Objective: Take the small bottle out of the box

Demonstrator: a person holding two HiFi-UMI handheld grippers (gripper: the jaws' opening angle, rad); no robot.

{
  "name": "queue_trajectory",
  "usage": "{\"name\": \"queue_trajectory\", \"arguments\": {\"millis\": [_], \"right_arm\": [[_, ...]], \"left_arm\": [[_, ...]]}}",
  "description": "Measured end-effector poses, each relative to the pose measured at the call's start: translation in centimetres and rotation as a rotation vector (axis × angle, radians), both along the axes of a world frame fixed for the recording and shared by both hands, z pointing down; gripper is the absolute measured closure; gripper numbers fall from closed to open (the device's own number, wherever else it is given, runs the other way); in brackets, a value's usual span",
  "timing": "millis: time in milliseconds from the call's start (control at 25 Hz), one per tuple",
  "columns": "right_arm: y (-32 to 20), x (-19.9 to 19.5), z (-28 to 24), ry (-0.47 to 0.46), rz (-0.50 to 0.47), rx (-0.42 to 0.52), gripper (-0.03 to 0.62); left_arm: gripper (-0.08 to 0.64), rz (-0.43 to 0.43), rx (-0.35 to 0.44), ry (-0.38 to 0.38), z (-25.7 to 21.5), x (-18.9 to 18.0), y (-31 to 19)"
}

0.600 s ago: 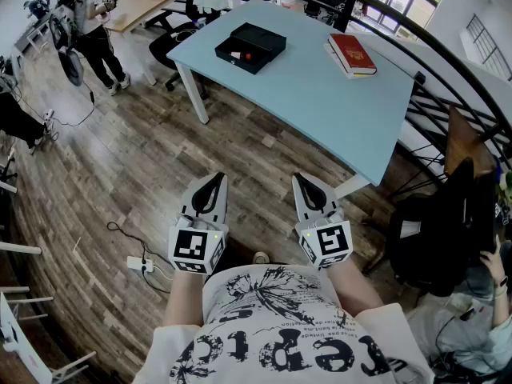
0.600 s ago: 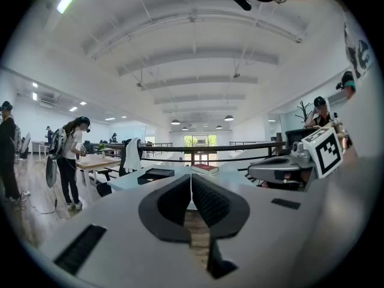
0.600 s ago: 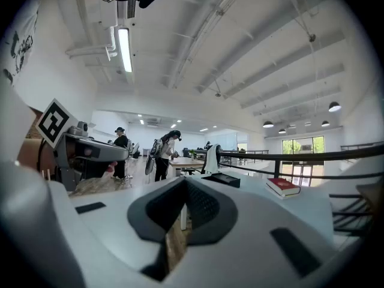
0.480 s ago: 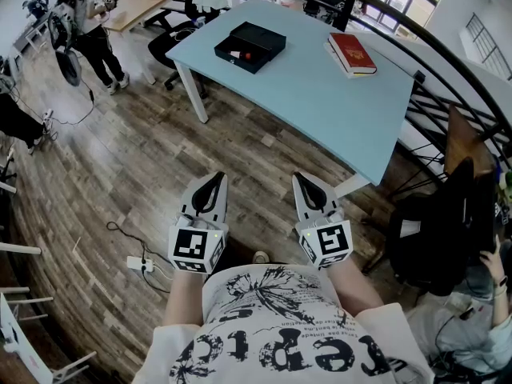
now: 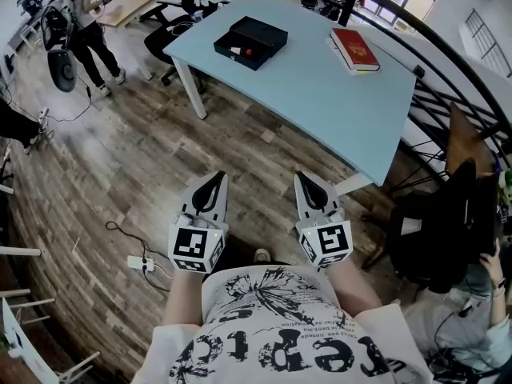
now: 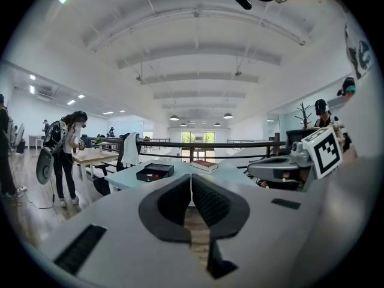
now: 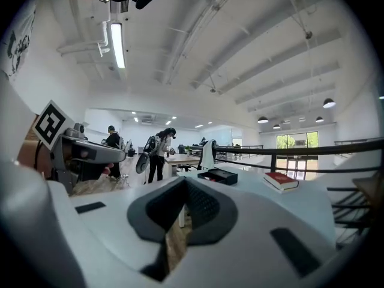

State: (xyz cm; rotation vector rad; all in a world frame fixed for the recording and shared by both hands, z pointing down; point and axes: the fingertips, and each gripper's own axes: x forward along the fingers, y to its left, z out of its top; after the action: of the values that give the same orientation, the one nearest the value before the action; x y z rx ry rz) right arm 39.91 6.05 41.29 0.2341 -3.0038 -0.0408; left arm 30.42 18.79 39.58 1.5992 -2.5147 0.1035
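While the left gripper (image 5: 213,178) and right gripper (image 5: 305,178) hover far from the box (image 5: 250,42), fingers (image 6: 210,200) shut and empty, the small bottle (image 5: 238,51) sits inside it on the surface (image 5: 320,94); shut fingers could bump it.

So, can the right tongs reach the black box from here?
Probably not yet. The right tongs hang over the wooden floor, well short of the blue table where the black box lies. Nothing blocks the way; stepping closer should do.
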Motion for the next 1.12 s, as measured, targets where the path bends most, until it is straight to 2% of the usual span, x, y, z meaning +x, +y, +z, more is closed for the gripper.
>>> {"name": "queue_trajectory", "arguments": {"millis": [280,480,800,1120], "right_arm": [[0.1,-5.0,1.3,0.026,0.043,-0.035,0.583],[0.6,-11.7,0.1,-0.001,0.079,-0.032,0.583],[3.6,-22.7,-0.5,-0.007,0.123,-0.032,0.583],[6.7,-30.7,-0.7,0.012,0.095,-0.013,0.581]], "left_arm": [[0.538,0.014,-0.019,0.016,0.9,-5.4,0.6],[0.538,0.037,-0.008,-0.021,-0.7,-12.2,1.4],[0.538,0.058,0.005,-0.019,-1.7,-23.8,4.9],[0.538,0.042,0.020,0.003,-1.9,-31.5,7.9]]}}
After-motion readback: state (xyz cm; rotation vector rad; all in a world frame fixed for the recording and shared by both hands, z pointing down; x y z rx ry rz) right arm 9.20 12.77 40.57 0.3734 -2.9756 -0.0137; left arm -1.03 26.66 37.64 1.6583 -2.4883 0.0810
